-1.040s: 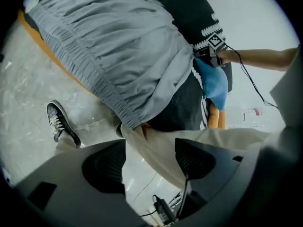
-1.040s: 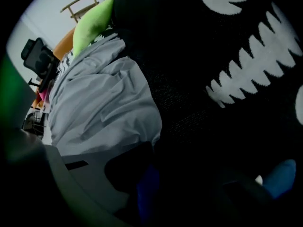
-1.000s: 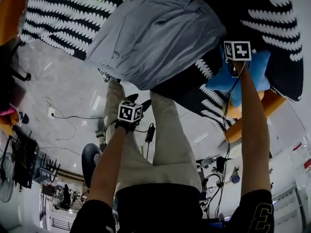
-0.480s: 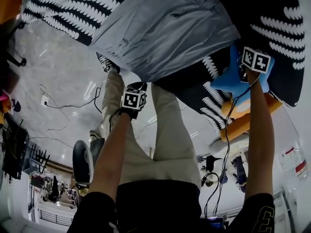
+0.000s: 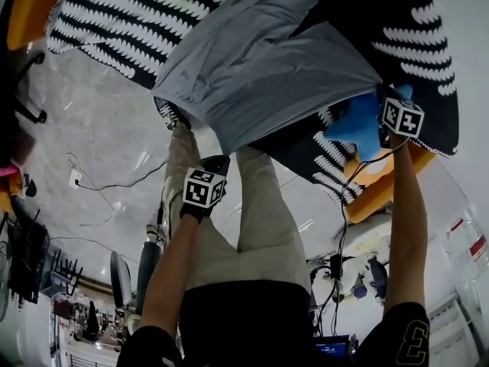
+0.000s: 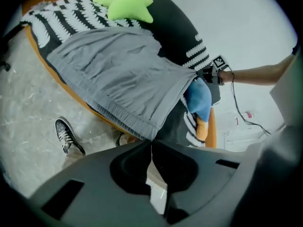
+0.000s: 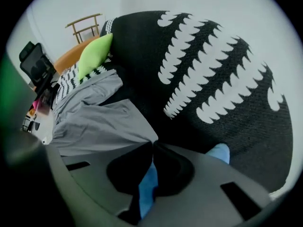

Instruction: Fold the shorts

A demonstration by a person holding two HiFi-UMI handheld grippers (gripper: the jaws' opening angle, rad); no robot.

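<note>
Holds the left gripper [image 6: 151, 143] off the edge of the black-and-white blanket [image 5: 114, 29], just short of the hem of the gray shorts [image 6: 118, 74], jaws pressed together on nothing. Holds the right gripper [image 7: 153, 143] beside a corner of the shorts, over a blue cushion [image 5: 355, 125], jaws likewise closed tip to tip. Shows the shorts spread flat on the blanket, near a green cushion [image 6: 125, 6].
</note>
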